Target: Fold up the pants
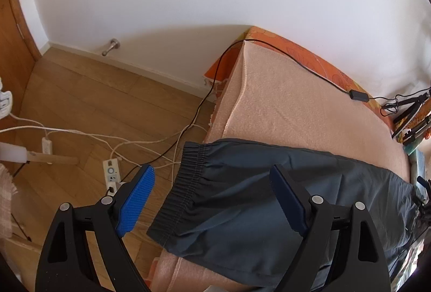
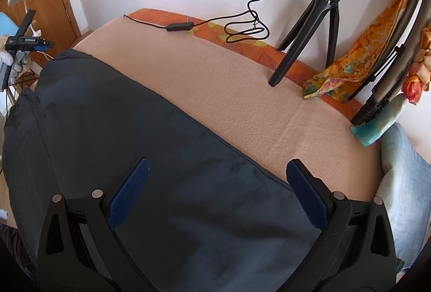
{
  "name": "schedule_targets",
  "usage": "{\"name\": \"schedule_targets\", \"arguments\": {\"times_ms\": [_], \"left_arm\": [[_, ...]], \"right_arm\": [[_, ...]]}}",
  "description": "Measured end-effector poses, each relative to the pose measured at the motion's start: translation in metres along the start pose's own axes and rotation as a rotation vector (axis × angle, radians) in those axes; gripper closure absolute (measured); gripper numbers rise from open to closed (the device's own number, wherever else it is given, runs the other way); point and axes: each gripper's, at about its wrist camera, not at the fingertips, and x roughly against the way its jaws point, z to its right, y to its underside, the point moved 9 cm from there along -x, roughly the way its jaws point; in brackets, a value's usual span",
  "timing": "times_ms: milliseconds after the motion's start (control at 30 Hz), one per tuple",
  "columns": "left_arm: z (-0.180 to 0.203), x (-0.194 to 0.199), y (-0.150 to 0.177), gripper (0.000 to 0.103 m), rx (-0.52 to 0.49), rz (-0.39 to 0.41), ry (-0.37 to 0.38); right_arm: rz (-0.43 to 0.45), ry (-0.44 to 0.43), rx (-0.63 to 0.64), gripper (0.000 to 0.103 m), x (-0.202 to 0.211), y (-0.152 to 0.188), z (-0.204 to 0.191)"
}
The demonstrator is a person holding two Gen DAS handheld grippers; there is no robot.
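Dark grey-blue pants [image 1: 269,197] lie flat on a peach blanket [image 1: 296,103]. Their elastic waistband [image 1: 186,178] hangs over the blanket's left edge. My left gripper [image 1: 211,169] hovers over the waistband end with its jaws wide apart: the left finger is out over the floor, the right one over the fabric, and nothing is pinched. In the right wrist view the pants [image 2: 134,130] run from the upper left to the bottom. My right gripper [image 2: 218,162] is open above them, its right fingertip near the cloth's far edge, with no fabric gripped.
Wooden floor [image 1: 80,103] left of the bed carries power strips [image 1: 111,173] and white cables. A black cable with an adapter [image 2: 179,26] lies along the far edge. A black tripod [image 2: 309,36], an orange scarf [image 2: 350,63] and light-blue jeans [image 2: 404,184] crowd the right.
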Motion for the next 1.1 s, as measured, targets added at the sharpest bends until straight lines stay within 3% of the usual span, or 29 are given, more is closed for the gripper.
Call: {"name": "schedule_targets", "arguments": {"times_ms": [267,433,533,600,667,733,833,900,967,1100], "left_arm": [[-0.014,-0.044,-0.001,0.016,0.038,-0.066,-0.03],[-0.013,-0.048,-0.005,0.018,0.042,-0.052,-0.044],[-0.006,-0.047,-0.01,0.036,0.035,-0.034,-0.015],[-0.002,-0.045,-0.013,0.059,0.041,-0.02,0.019],[0.002,-0.044,-0.016,0.069,0.029,-0.007,0.022],[0.005,-0.043,-0.016,0.072,-0.002,0.003,0.013],[0.009,-0.04,-0.017,0.077,-0.035,0.025,0.008],[0.009,-0.036,-0.019,0.077,-0.042,0.044,0.014],[0.01,-0.03,-0.021,0.078,-0.049,0.064,0.022],[0.013,-0.013,-0.026,0.078,-0.081,0.112,0.037]], "right_arm": [[-0.047,-0.039,0.006,0.0,-0.046,-0.007,0.004],[-0.099,-0.034,0.036,0.0,-0.066,-0.003,0.008],[-0.114,-0.054,0.023,0.0,-0.072,0.0,0.011],[-0.119,-0.072,0.001,0.0,-0.074,0.001,0.012],[-0.117,-0.067,-0.003,0.0,-0.072,0.003,0.011],[-0.117,-0.071,-0.011,0.004,-0.069,0.005,0.009],[-0.107,-0.089,0.008,0.03,-0.059,0.006,0.0],[-0.106,-0.09,0.017,0.07,-0.053,0.007,-0.005],[-0.115,-0.068,0.012,0.094,-0.049,0.008,-0.006],[-0.119,-0.02,0.044,0.099,-0.042,0.01,-0.013]]}}
